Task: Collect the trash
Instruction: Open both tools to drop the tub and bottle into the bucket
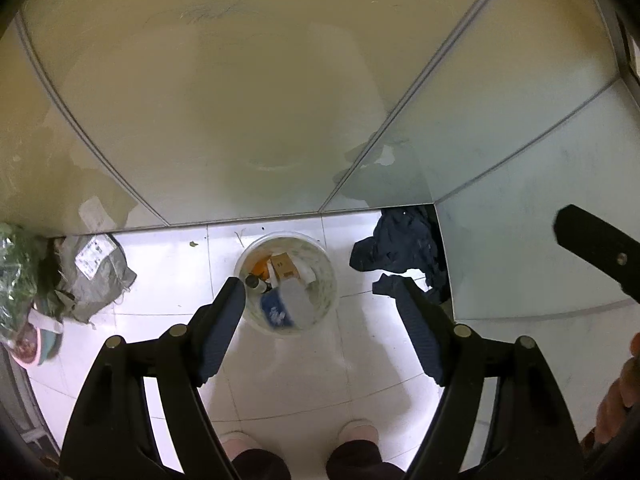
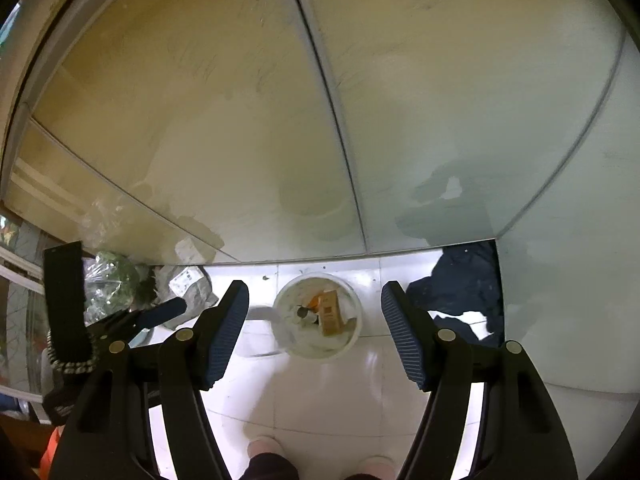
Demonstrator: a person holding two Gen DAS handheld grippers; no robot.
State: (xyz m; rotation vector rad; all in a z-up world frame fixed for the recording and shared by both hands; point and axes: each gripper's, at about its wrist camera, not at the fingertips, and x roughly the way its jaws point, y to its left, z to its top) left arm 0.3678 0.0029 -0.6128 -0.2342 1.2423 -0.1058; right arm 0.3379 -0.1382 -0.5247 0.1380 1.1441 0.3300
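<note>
Left wrist view: both grippers wide open above the trash bucket

Left wrist camera looks down past the left gripper [image 1: 322, 304], whose ribbed blue fingers [image 1: 222, 336] are spread far apart with nothing between them and touch nothing. Below, between the fingertips, a white bucket [image 1: 330, 280] stands on the white tiled floor [image 1: 288, 368]. Inside it lie a brown carton [image 1: 282, 266], a small dark bottle [image 1: 256, 284], something orange and a blue-and-white package [image 1: 280, 308]. A grey parcel bag [image 1: 94, 276] with a label lies to the bucket's left, and dark blue clothing [image 1: 404, 248] is heaped to its right, both well apart from it.

From the right wrist camera, the right gripper [image 2: 314, 312] is likewise wide open and empty, hanging over the same bucket [image 2: 356, 320], with the carton [image 2: 330, 312] visible inside. The left gripper [image 2: 160, 312] shows at the left edge.
</note>
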